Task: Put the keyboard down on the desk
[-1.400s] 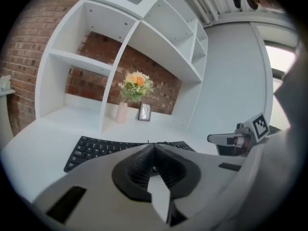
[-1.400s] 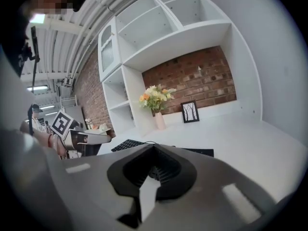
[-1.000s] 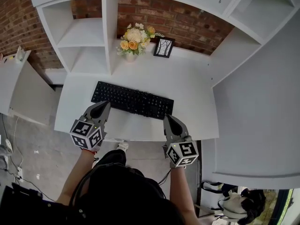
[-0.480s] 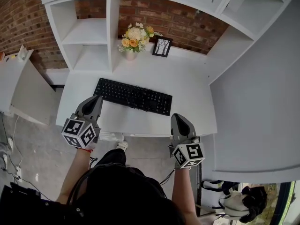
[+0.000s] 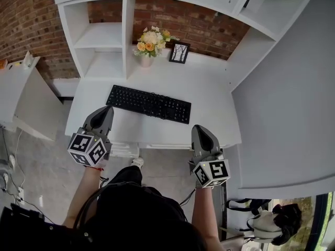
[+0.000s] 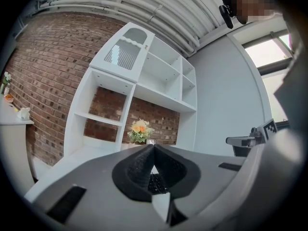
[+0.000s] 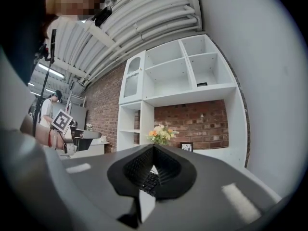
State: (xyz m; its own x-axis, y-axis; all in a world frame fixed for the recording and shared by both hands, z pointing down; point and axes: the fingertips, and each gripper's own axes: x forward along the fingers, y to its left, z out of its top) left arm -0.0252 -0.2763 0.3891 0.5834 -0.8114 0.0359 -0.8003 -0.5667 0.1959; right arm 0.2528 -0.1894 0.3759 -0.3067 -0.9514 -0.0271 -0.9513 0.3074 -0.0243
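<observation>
1. Black keyboard (image 5: pixel 148 103) lies flat on the white table (image 5: pixel 217 127), a bit skewed. Its L end sits further back than its R end, and nothing grips it.
2. L gripper (image 5: pixel 106 110): fingers pressed together w/ nothing between them. We see it over the table's front L edge, near the keyboard's L end but clear of it.
3. R gripper (image 5: pixel 198 130): fingers pressed together too, and empty. It's at the table's front edge, near the keyboard's R end and not touching it.
4. In the left gripper view and the right gripper view we see the pads meet at the tip, w/ a few keys showing thru the small gap below.
5. Both grippers point roughly level, toward the back of the table.
6. At the back of the table, a vase of flowers (image 5: pixel 151 42) stands just beside a small framed pic (image 5: pixel 179 52). Both are in front of the brick wall (image 5: pixel 204 27).
7. White shelving (image 5: pixel 104 35) rises at the back L of the table.
</observation>
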